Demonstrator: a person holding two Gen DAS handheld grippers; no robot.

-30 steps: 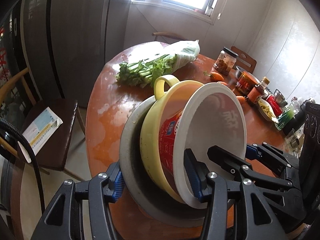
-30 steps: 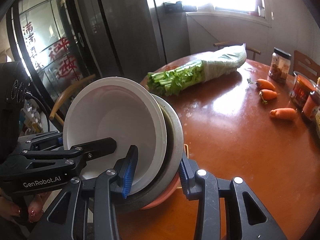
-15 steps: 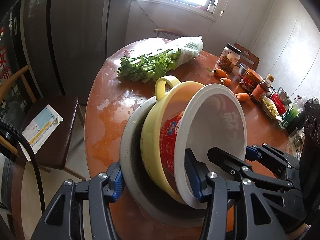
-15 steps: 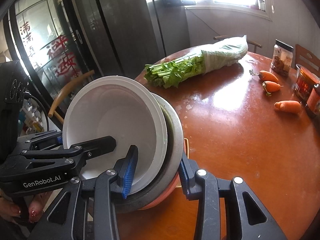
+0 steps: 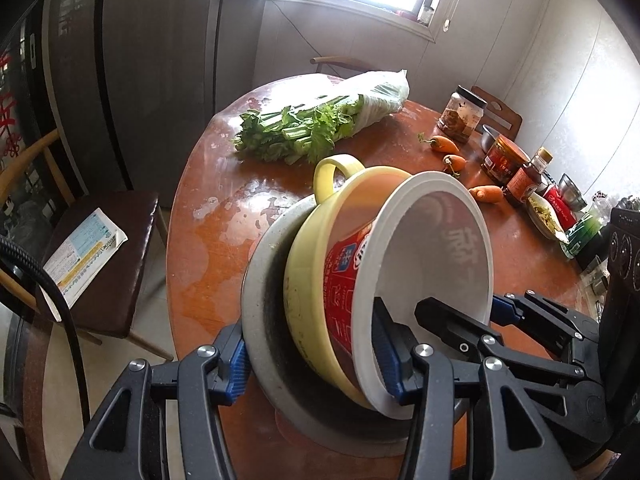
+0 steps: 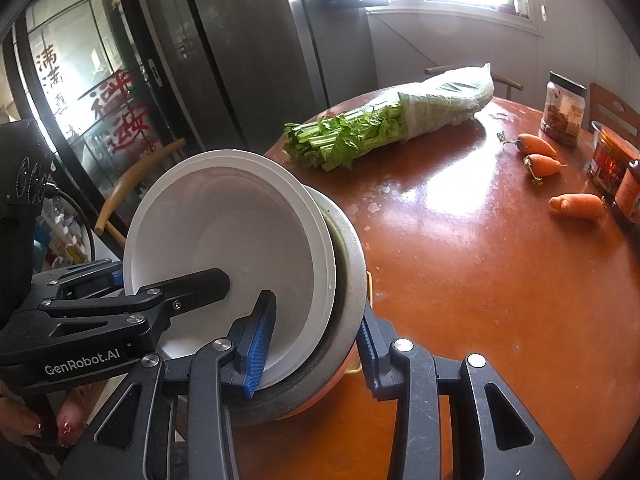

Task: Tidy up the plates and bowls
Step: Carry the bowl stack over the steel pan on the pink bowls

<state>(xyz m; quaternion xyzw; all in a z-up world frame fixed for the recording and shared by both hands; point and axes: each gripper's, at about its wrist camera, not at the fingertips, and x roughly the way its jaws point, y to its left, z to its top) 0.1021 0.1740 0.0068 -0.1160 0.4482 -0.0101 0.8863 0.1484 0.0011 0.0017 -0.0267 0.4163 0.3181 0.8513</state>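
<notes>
A tilted stack of dishes is held above the table's near edge: a white paper bowl (image 5: 440, 248) with red print, inside a yellow handled bowl (image 5: 320, 248), inside a grey metal bowl (image 5: 260, 280), with a pink dish (image 6: 340, 376) behind. My left gripper (image 5: 312, 360) is shut on the stack, one pad inside the white bowl, one behind the grey bowl. My right gripper (image 6: 312, 340) is shut on the same stack (image 6: 240, 232) from the other side.
A round orange-brown table (image 6: 480, 280) holds bagged celery (image 5: 320, 120), carrots (image 6: 536, 144), jars and sauce bottles (image 5: 504, 156) at the far right. A dark chair (image 5: 100, 248) with a leaflet stands left of the table. A dark fridge (image 6: 260, 40) is behind.
Both grippers with the stack have drawn back from the table and risen a little; the celery and carrots look farther off. The grips are unchanged.
</notes>
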